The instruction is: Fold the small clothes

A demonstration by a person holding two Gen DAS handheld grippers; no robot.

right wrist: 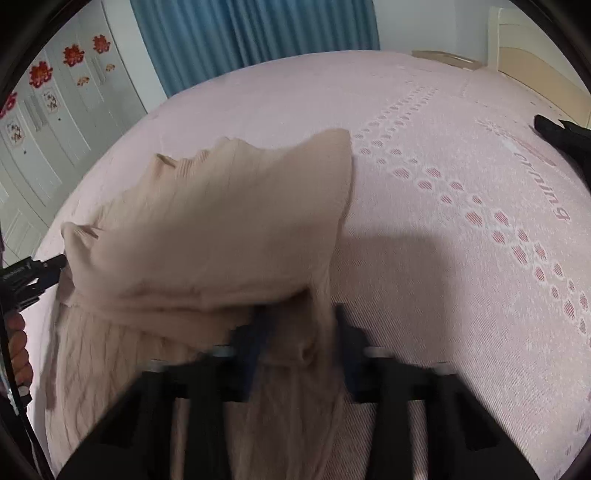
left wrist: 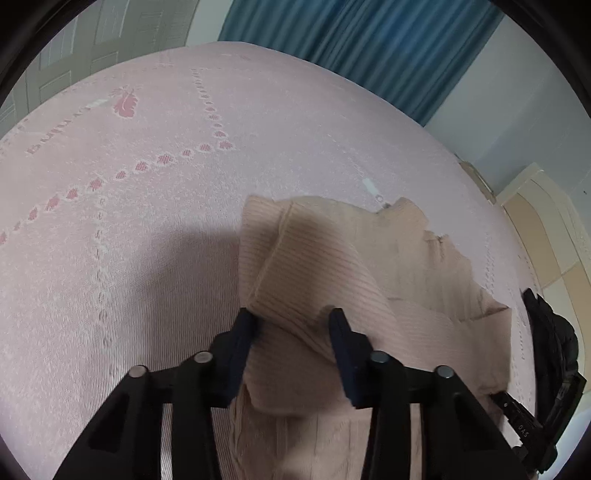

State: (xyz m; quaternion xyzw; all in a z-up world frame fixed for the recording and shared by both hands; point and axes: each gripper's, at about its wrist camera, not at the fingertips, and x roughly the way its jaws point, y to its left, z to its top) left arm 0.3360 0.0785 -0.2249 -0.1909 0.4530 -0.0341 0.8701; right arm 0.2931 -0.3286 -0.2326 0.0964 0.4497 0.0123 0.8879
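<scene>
A beige ribbed knit sweater (left wrist: pixel 332 258) lies bunched on the pink patterned bed (left wrist: pixel 129 221). The left tool (left wrist: pixel 291 317) and right tool (right wrist: pixel 299 325) each clench a fold of it; blue curtains (right wrist: pixel 240 29) hang behind.

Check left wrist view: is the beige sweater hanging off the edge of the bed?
No. The beige sweater lies on the pink mattress, well inside its edges, with fabric bunched between the left hand-held gripper fingers.

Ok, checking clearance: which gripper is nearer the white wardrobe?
Left. The left gripper holds the sweater on the wardrobe side; the right gripper holds its far edge.
</scene>
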